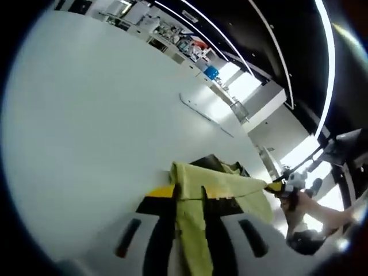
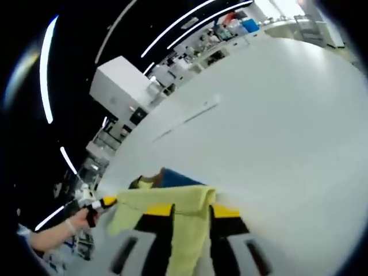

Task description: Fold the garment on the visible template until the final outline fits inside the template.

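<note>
Each pair of tongs is closed on an edge of the yellow-green garment. In the left gripper view the left tongs [image 1: 190, 241] pinch a strip of the cloth [image 1: 198, 198] that runs down between the jaws. In the right gripper view the right tongs [image 2: 184, 244] grip the same garment [image 2: 167, 204] in the same way, with the fabric draped over the black-and-yellow tips.

The cloth stretches between the two pairs, lifted off the white table [image 1: 86, 126] and spanning sideways. In the left gripper view the other tongs [image 1: 282, 187] hold its far corner off to the right, with a hand [image 1: 307, 204] behind them. In the right gripper view the other tongs [image 2: 98, 204] hold the corner off to the left.

My reading is that a fold is in mid-carry: the garment is raised by two corners and is not yet laid down. A dark patch [image 1: 210, 162] and a blue patch [image 2: 175, 178] show just beyond the cloth. Whether either is the template I cannot tell. The next move calls for bringing both corners down together, level and taut, so the edge lands square inside the outline without creasing.

No brand, label or writing can be read; the shelves [image 1: 184, 43] at the far side are too blurred.
</note>
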The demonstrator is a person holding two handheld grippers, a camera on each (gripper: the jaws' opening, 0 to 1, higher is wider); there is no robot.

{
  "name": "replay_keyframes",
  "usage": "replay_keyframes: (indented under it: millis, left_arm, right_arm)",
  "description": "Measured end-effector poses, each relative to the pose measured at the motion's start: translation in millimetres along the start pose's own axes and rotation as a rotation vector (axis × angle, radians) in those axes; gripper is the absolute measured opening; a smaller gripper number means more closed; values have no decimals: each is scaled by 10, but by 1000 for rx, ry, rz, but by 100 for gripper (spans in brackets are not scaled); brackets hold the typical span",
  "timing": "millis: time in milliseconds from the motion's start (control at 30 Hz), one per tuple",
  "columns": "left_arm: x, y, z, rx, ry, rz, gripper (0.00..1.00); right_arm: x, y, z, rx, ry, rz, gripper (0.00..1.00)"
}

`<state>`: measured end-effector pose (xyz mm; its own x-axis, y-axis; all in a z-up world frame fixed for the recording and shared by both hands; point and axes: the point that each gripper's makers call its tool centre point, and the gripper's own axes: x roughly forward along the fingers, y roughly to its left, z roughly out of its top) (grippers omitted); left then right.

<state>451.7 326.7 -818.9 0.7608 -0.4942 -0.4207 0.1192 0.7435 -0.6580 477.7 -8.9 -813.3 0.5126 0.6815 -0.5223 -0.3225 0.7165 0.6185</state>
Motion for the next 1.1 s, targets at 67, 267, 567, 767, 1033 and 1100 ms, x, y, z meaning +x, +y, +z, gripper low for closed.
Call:
replay_keyframes:
  millis: [67,267,567,767,1033,1100]
  left_arm:
    - [-13,-32,13,29,-2,-19,26]
    - [-51,-50,49,197,-3,-46,65]
    - [-130,-309,-183,473,119,-119,99]
    - [-110,-434,-381,554,221,-159,98]
    - [-73,-460,-371,536,227,-186,94]
    - [-65,-463,-367,533,224,-190,93]
  right_arm:
    - [-13,42,-5,-38,-3,7,36]
    - [-41,73,19,-227,-9,10,69]
    - [-14,73,8,-393,4,8,100]
    - [28,90,-139,-461,58,6,100]
    - [-7,229,-281,-463,81,37,100]
    - [3,268,-294,-466,79,57,100]
